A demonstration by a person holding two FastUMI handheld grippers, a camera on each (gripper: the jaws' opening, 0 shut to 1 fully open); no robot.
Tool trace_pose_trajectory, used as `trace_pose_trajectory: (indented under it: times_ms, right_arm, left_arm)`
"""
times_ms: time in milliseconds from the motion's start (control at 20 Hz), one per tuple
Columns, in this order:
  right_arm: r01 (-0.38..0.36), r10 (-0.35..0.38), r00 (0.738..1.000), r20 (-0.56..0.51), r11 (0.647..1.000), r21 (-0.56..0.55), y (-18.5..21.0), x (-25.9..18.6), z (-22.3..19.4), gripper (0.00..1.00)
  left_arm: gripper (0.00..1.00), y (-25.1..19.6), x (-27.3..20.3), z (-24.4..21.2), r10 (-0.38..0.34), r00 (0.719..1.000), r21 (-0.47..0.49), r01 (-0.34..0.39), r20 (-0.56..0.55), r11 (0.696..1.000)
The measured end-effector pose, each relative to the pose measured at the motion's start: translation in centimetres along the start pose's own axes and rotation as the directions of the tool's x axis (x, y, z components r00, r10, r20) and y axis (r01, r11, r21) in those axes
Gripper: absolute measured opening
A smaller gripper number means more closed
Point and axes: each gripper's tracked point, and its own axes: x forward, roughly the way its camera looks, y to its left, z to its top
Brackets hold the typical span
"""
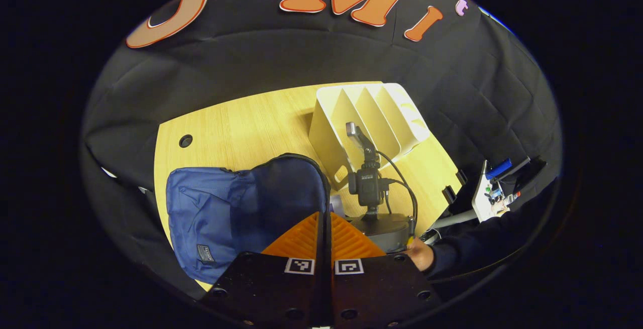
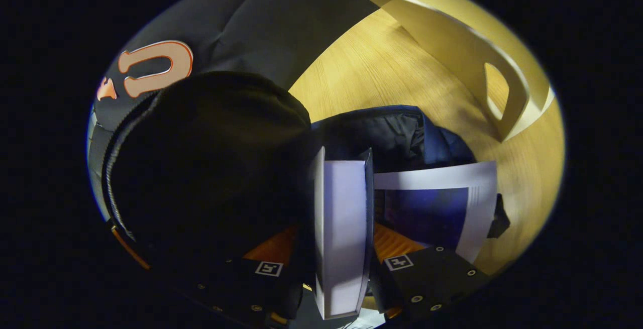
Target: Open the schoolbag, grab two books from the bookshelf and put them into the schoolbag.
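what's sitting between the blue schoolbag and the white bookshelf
In the left gripper view, the right claw and its camera rig stand between the blue fabric schoolbag and the empty white slotted bookshelf.

The left gripper view looks down from above and back at the table (image 1: 241, 128), schoolbag (image 1: 226, 213) and bookshelf (image 1: 371, 113). The right gripper view sits very close, low at the schoolbag (image 2: 211, 168) mouth, the bookshelf (image 2: 452, 32) just beyond. Both share bag, shelf and tabletop.
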Motion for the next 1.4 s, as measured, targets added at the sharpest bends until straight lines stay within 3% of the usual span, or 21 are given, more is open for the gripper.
trace_pose_trajectory:
  times_ms: [350,400,450,500,550,600,650,850,900,950,1400]
  right_arm:
    - [0.064,-0.063,0.998,0.022,0.995,-0.074,-2.6,-4.3,0.6,0.59]
    - [0.076,-0.075,0.997,0.021,0.994,-0.076,-3.0,-4.8,0.6,0.76]
    - [0.078,-0.076,0.997,0.029,0.994,-0.078,-3.1,-5.4,0.8,0.75]
    - [0.089,-0.086,0.996,0.036,0.992,-0.086,-3.5,-6.1,1.1,0.58]
    - [0.099,-0.094,0.994,0.053,0.990,-0.098,-4.0,-6.8,1.6,0.58]
    - [0.117,-0.111,0.992,0.059,0.988,-0.104,-4.9,-7.5,1.7,0.41]
    - [0.134,-0.128,0.990,0.063,0.985,-0.105,-5.8,-7.9,1.9,0.57]
    - [0.232,-0.223,0.971,0.090,0.968,-0.098,-9.9,-8.9,2.6,0.56]
    - [0.243,-0.236,0.969,0.079,0.966,-0.094,-10.5,-8.6,2.4,0.39]
    - [0.255,-0.250,0.966,0.058,0.962,-0.099,-11.2,-7.9,2.0,0.56]
    - [0.202,-0.209,0.977,-0.047,0.972,-0.123,-10.3,-5.0,-1.0,0.52]
  left_arm:
    - [0.01,1.0,0.3,-0.9,0.018,1.000,-0.024,-0.018,0.000,1.000]
    - [0.01,1.0,0.4,-1.1,0.022,1.000,-0.019,-0.022,-0.004,1.000]
    - [0.01,1.0,0.7,-1.2,0.027,1.000,-0.022,-0.027,-0.008,0.999]
    - [0.01,0.9,0.7,-1.3,0.026,1.000,-0.021,-0.026,-0.008,0.999]
    - [0.01,0.9,0.8,-1.4,0.026,1.000,-0.022,-0.027,-0.007,0.999]
    - [0.01,0.7,0.8,-1.5,0.026,1.000,-0.022,-0.026,-0.007,0.999]
    - [0.01,0.8,1.1,-1.5,0.033,0.999,-0.023,-0.033,-0.005,0.999]
    - [0.01,0.2,1.5,-2.0,0.033,0.999,-0.017,-0.034,-0.016,0.999]
    - [0.01,0.1,1.7,-2.1,0.031,0.999,-0.017,-0.032,-0.021,0.999]
    - [0.01,-0.1,1.7,-2.0,0.032,0.999,-0.017,-0.033,-0.023,0.999]
    - [0.01,-1.8,2.4,-2.2,0.007,0.999,0.018,-0.006,-0.052,1.000]
